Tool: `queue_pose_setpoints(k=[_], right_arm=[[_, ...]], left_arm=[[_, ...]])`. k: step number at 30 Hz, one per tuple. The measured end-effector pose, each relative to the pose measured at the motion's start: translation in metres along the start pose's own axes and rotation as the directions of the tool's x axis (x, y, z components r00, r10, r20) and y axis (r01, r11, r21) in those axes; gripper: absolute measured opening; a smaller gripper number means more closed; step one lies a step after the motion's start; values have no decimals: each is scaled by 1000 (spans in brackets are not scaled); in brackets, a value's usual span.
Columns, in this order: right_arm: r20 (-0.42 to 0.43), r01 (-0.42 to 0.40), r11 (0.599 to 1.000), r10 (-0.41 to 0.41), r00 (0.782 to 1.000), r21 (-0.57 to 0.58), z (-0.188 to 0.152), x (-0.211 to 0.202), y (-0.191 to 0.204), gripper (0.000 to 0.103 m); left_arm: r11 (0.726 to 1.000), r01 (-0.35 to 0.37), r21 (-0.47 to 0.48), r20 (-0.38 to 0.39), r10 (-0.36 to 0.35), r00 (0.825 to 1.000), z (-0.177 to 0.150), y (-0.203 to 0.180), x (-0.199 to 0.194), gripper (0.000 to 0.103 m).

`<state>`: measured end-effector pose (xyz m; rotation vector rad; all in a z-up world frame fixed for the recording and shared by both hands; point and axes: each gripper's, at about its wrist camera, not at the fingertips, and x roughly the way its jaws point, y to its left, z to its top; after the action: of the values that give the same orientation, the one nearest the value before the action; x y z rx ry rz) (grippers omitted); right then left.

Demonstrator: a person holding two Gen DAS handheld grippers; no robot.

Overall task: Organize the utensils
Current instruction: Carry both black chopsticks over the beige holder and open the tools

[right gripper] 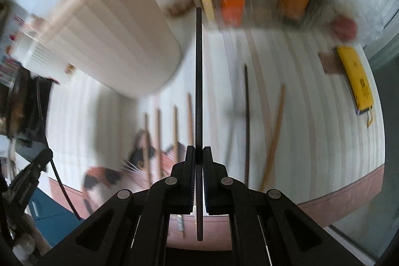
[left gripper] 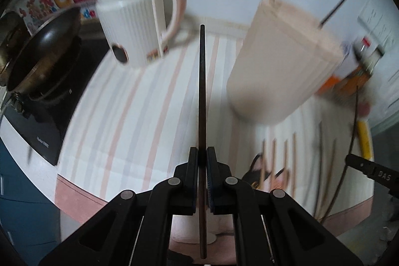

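**Chopsticks pinched in both grippers above a blurred table**

Your left gripper is clamped on a dark chopstick that runs up between its pads and out behind them. Your right gripper is closed the same way on a second dark chopstick. Motion blur smears almost everything else. The pink ribbed holder stands on the striped cloth, two sticks poking from its top, its contents hidden. More chopsticks lie loose on the cloth beyond the right gripper; their near ends are lost in a blurred patterned patch. The packets at the far edge cannot be read.
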<state>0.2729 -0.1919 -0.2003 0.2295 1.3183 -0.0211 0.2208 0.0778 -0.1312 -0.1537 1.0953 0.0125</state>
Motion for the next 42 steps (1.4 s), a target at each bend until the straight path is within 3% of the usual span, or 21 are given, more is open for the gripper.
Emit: queue_pose_setpoints(k=[4, 7, 12, 17, 21, 26, 34, 39, 42], right_arm=[[100, -59, 998, 60, 993, -14, 10, -38, 16, 6], [166, -101, 994, 104, 981, -28, 22, -67, 26, 6], [287, -171, 983, 182, 940, -63, 48, -114, 44, 6], [390, -197, 976, 216, 895, -88, 86, -142, 60, 6], [451, -206, 975, 223, 864, -86, 121, -151, 70, 6], [504, -214, 973, 227, 833, -83, 159, -146, 81, 6], [575, -230, 969, 239, 783, -90, 196, -128, 88, 6], [601, -217, 971, 232, 765, -100, 204, -110, 92, 6], [595, -210, 971, 235, 769, -114, 203, -97, 94, 6]], left_arm=[[998, 52, -39, 93, -49, 994, 23, 4, -34, 4], [993, 106, -52, 170, -96, 981, 41, 1, -65, 4], [979, 196, -53, 269, -175, 947, 86, -13, -96, 4], [973, 229, -26, 354, -205, 912, 133, -35, -109, 4], [970, 243, -20, 392, -216, 894, 172, -53, -100, 4], [967, 253, -34, 405, -218, 888, 208, -68, -75, 4], [967, 250, -55, 405, -207, 890, 234, -76, -28, 4], [973, 225, -55, 394, -186, 900, 234, -78, 2, 4], [974, 220, -50, 383, -185, 905, 231, -79, 13, 4]])
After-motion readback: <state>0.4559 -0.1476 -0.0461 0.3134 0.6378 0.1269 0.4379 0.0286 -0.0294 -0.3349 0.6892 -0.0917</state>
